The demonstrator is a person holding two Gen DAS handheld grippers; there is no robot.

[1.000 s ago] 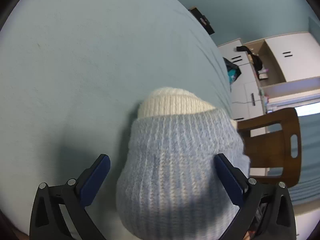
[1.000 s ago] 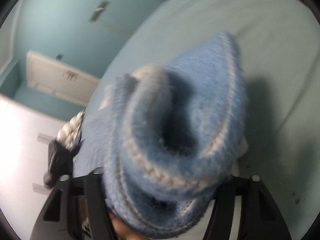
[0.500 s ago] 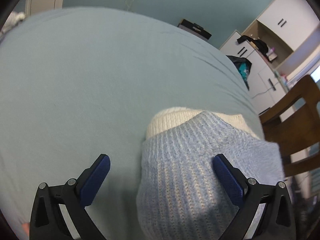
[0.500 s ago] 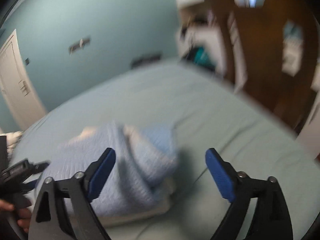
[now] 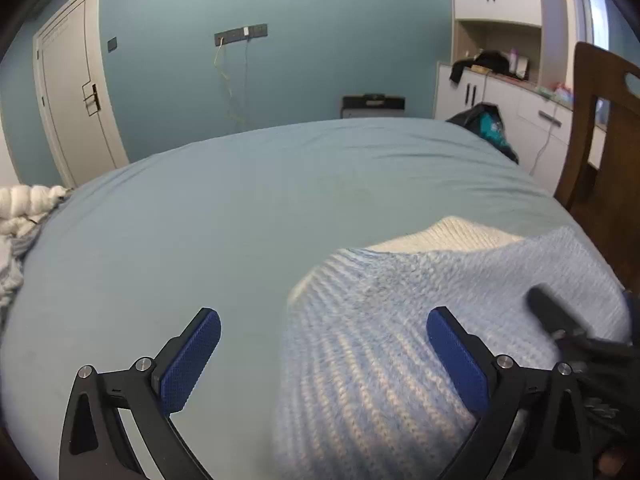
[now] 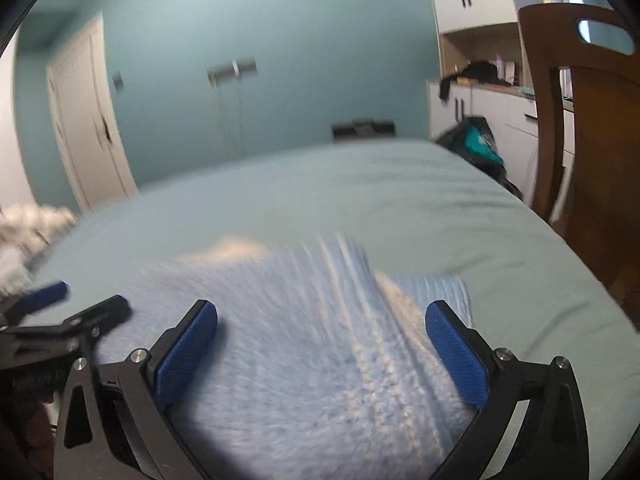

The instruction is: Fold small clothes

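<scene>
Sweater [image 6: 304, 344] lies folded on the bed [image 5: 248, 208]; my left gripper [image 5: 324, 364] and right gripper [image 6: 320, 356], jaws just opened, hold nothing. More clothes [image 5: 16, 220] wait far left.

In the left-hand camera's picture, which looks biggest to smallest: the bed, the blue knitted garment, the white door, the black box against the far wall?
As they look in that view:
1. Bed
2. Blue knitted garment, though its nearness to the camera enlarges it
3. White door
4. Black box
</scene>
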